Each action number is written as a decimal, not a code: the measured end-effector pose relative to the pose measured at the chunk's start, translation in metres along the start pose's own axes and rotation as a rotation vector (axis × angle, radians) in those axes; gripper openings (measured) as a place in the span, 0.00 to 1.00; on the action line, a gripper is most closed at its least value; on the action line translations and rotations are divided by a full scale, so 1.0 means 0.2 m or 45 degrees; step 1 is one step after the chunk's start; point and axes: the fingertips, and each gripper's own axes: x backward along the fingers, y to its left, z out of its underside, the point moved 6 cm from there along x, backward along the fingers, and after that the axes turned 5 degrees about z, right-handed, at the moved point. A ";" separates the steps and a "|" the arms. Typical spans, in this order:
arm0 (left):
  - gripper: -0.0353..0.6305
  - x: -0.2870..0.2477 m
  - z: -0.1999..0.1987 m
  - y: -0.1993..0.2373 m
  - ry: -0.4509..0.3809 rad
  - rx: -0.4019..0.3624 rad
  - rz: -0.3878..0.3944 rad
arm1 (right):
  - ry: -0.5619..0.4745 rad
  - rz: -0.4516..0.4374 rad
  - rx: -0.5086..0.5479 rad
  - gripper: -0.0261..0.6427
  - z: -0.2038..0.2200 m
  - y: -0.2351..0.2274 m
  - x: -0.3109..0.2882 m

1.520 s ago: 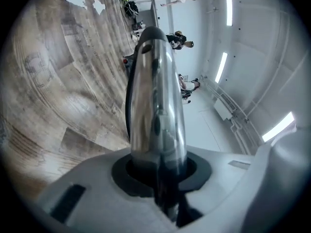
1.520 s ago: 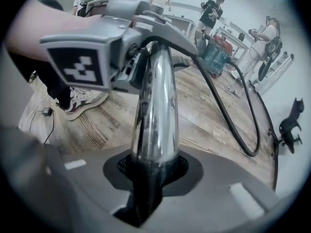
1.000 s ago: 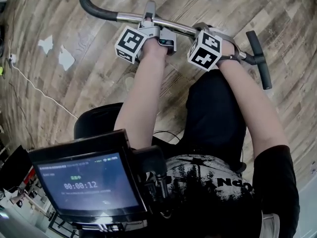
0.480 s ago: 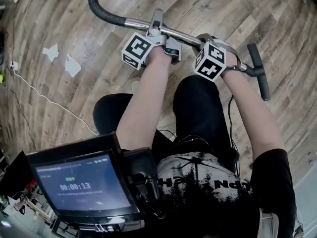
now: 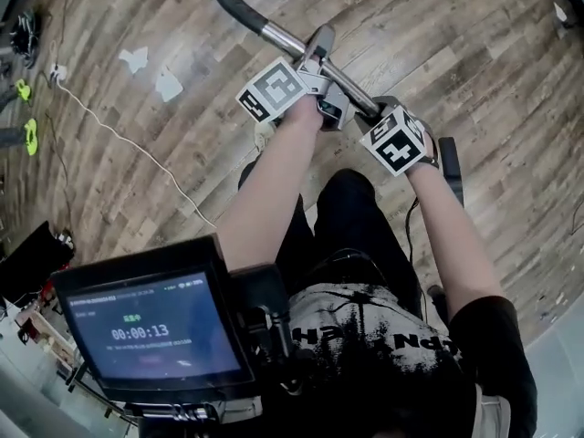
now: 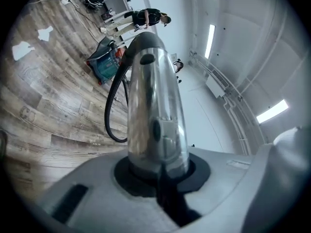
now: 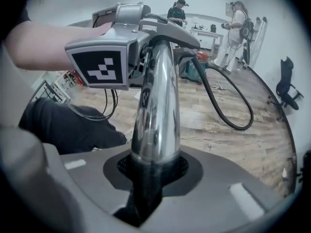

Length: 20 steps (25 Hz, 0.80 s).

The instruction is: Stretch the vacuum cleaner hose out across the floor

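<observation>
the left gripper and right gripper squeezed the shiny pipe above the floor, the left jaws just opening a bit. the pipe seemed hard and slippery and its hose bendy, so the pipe was best to hold.

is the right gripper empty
No, the right gripper is shut on the chrome tube, which stands between its jaws.
</observation>
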 end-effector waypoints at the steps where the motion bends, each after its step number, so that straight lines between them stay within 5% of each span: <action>1: 0.13 0.01 0.02 -0.12 0.021 -0.018 0.011 | -0.010 -0.031 -0.029 0.17 0.00 0.03 0.11; 7: 0.16 -0.01 0.07 -0.87 0.144 -0.124 0.134 | -0.081 -0.161 -0.103 0.17 -0.06 0.06 0.84; 12: 0.14 0.02 0.27 -1.28 0.199 -0.110 0.218 | -0.133 -0.248 -0.183 0.17 0.11 0.10 1.20; 20: 0.13 0.14 0.32 -1.61 0.297 -0.101 0.359 | -0.184 -0.069 -0.128 0.18 0.10 0.22 1.51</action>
